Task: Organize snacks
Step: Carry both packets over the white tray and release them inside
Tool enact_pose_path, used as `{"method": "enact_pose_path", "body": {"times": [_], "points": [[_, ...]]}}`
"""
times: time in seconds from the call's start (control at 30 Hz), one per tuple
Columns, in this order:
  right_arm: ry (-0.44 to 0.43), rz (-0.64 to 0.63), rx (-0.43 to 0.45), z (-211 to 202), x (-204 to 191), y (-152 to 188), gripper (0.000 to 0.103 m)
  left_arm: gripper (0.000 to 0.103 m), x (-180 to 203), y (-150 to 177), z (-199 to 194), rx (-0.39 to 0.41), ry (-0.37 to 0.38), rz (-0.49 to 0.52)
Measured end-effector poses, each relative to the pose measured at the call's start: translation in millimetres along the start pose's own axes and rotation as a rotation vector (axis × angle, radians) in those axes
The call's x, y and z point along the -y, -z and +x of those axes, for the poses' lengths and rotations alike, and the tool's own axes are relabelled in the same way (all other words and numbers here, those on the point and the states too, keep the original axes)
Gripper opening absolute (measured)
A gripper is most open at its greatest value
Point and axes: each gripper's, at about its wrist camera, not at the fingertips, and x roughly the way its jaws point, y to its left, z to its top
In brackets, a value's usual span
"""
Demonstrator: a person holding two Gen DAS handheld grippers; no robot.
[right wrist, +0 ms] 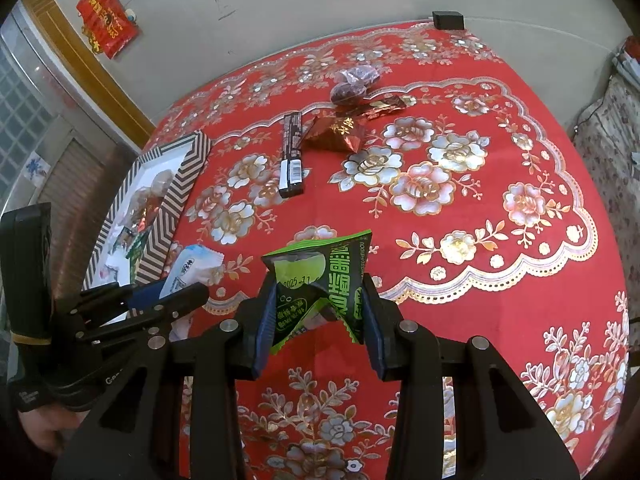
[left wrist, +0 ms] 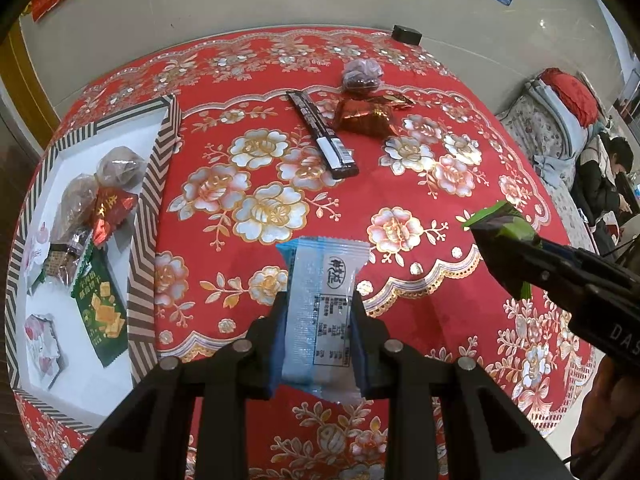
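Both tongs were loaded and held above the bench (left wrist: 400,184). The left tongs (left wrist: 318,312) were clenched on a pale blue snack packet (left wrist: 320,300), gripped across its middle with the long axis pointing away from the camera. The right tongs (right wrist: 320,300) were clenched on a green snack packet (right wrist: 320,280), which had crumpled between the pads and hung slightly skewed.

The striped box (left wrist: 154,216) sat at the left edge of the bench and already held several wrapped snacks, so the step in hand looked like carrying these two packets over to it. A sensible order would have been the left tongs first, since they were nearer the box. The blue packet should clear the raised striped wall before being lowered, then be let go over the bare white floor near the front rather than on the pile. The green packet's loose corner could snag on the rim, so it deserved a higher approach.

A dark snack bar (left wrist: 322,136), a red foil packet (left wrist: 366,116) and a clear bag of dark sweets (left wrist: 360,76) lay at the far side, still to be collected
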Motion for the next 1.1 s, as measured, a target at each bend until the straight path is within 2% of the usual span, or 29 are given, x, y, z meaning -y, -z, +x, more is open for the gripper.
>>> {"method": "enact_pose_path", "body": {"times": [0.67,1.1], "points": [[0.0,-0.034,-0.006,8,-22,-4,0.038,0.03,-25,0,-6,0.017,-0.004,-0.031],[-0.03,-0.094,-0.021,25,-68,-12,0.038,0.03,-75,2,-25,0.078,-0.046,-0.1]]}}
